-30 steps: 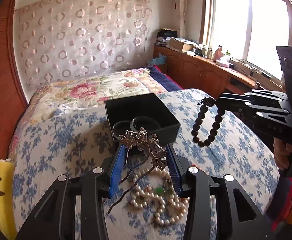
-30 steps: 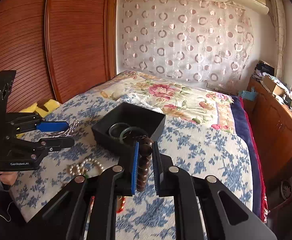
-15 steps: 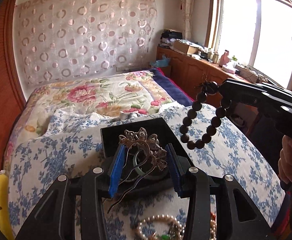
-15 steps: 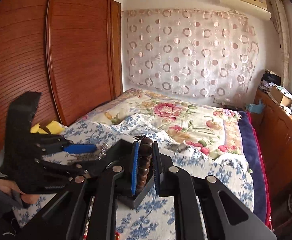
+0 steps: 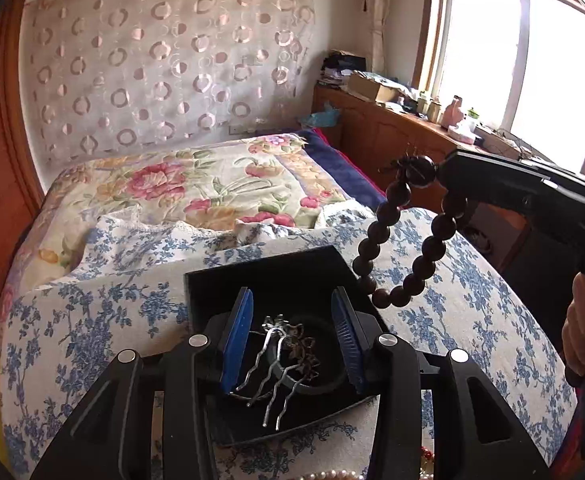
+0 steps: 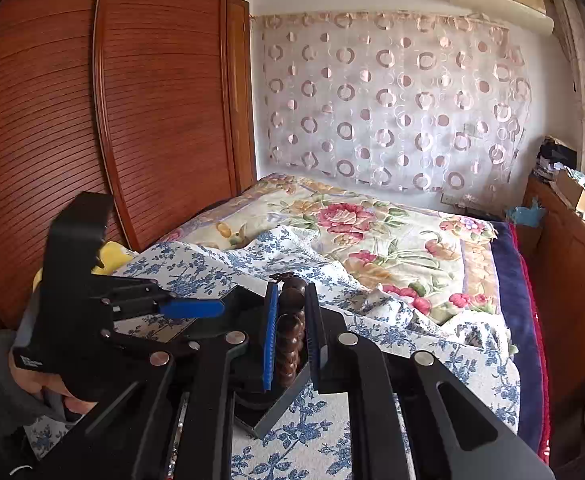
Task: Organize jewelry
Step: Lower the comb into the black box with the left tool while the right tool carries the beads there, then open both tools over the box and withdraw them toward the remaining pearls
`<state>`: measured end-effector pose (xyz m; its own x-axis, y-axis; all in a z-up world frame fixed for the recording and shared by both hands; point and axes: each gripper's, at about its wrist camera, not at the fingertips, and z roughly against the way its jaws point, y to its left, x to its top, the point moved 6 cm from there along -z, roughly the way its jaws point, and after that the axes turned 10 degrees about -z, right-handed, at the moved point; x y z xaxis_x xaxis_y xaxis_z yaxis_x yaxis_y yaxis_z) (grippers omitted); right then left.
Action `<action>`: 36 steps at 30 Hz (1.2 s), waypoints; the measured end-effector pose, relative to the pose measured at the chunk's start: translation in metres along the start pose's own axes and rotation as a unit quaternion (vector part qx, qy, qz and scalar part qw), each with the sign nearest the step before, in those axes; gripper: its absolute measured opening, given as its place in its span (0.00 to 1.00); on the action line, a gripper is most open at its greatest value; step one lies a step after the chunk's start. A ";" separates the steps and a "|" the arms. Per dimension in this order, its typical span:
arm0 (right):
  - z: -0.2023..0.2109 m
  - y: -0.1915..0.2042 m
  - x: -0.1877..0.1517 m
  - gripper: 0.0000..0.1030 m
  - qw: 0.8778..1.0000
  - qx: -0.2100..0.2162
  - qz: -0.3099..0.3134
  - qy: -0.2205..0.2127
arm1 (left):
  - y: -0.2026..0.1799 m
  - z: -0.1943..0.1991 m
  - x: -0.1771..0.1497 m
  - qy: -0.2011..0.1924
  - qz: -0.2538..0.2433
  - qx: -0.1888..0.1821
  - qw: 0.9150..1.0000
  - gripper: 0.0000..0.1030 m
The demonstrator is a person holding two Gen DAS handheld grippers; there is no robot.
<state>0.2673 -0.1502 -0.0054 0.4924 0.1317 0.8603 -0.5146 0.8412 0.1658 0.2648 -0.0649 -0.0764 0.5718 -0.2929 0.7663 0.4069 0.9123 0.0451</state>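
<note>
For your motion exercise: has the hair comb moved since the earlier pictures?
Yes. The hair comb has dropped from the left gripper, now open, into the black box.

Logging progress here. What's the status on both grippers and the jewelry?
Left gripper open, hair comb lying in black box. Right gripper shut on bead bracelet, hanging at box's right edge. Nothing blocking the box.

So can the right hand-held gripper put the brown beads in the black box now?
Probably yes: the right hand-held gripper dangles the brown beads beside the black box, whose top is open.
</note>
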 end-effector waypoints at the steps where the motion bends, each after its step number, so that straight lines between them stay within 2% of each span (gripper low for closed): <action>1: -0.002 0.001 0.000 0.14 1.000 0.002 0.000 0.000 | 0.004 0.004 0.000 -0.004 0.002 0.003 1.000 0.39; 7: -0.015 0.014 -0.003 0.14 1.000 0.020 0.004 0.009 | 0.027 0.027 -0.003 -0.016 0.014 0.023 1.000 0.39; 14: -0.040 0.028 -0.020 0.14 0.998 0.035 0.002 0.046 | 0.047 0.050 -0.021 -0.015 0.026 0.044 0.999 0.39; 19: -0.050 0.029 -0.031 0.15 0.998 0.018 0.003 0.067 | 0.051 0.062 -0.036 -0.013 0.032 0.048 0.998 0.39; 29: -0.025 0.023 -0.056 0.18 0.997 -0.017 -0.010 0.073 | 0.032 0.079 -0.070 0.001 0.031 0.036 0.999 0.39; 36: -0.002 0.026 -0.097 0.18 0.996 -0.031 -0.019 0.085 | 0.014 0.091 -0.095 0.008 0.027 0.030 0.999 0.40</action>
<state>0.2075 -0.1403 -0.0859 0.6251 0.1824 0.7590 -0.4521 0.8772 0.1615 0.1512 0.0014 -0.0906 0.6026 -0.2467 0.7590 0.3319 0.9424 0.0427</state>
